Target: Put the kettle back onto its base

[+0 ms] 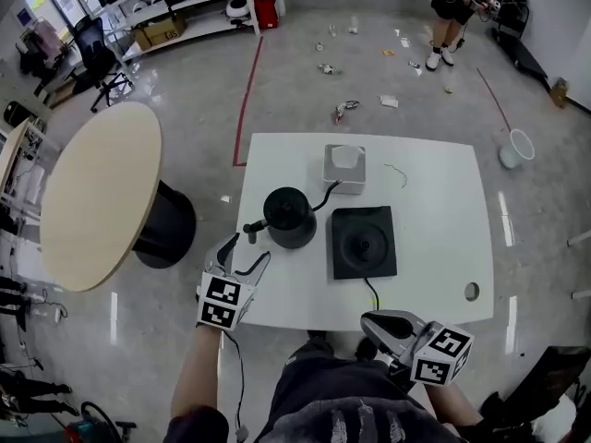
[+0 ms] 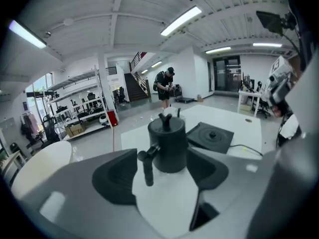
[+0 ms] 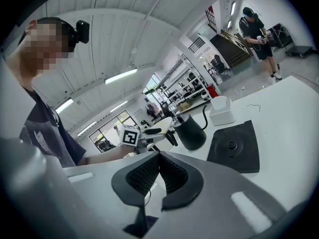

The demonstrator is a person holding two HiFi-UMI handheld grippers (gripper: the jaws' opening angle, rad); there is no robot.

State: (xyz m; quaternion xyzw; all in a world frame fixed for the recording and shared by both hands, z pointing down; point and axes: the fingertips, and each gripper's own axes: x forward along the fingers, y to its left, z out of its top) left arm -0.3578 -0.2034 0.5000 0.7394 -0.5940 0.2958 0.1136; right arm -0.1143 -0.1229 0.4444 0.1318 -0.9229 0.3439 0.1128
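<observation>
The black kettle [image 1: 289, 216] stands upright on the white table [image 1: 434, 220], left of its flat black square base [image 1: 364, 242] and apart from it. Its thin handle [image 1: 251, 230] sticks out toward the front left. My left gripper [image 1: 247, 252] is open just in front of that handle, with nothing pressed between the jaws. In the left gripper view the kettle [image 2: 169, 142] and its handle [image 2: 146, 167] sit framed between the spread jaws, with the base [image 2: 212, 136] to the right. My right gripper [image 1: 383, 322] is shut and empty at the table's front edge, before the base [image 3: 234, 147].
A white box [image 1: 344, 168] with a black cable stands behind the kettle and base. A round beige table [image 1: 97, 206] is close on the left. Near the front right corner the tabletop has a cable hole [image 1: 472, 292]. A person [image 1: 452, 7] stands far off among floor litter.
</observation>
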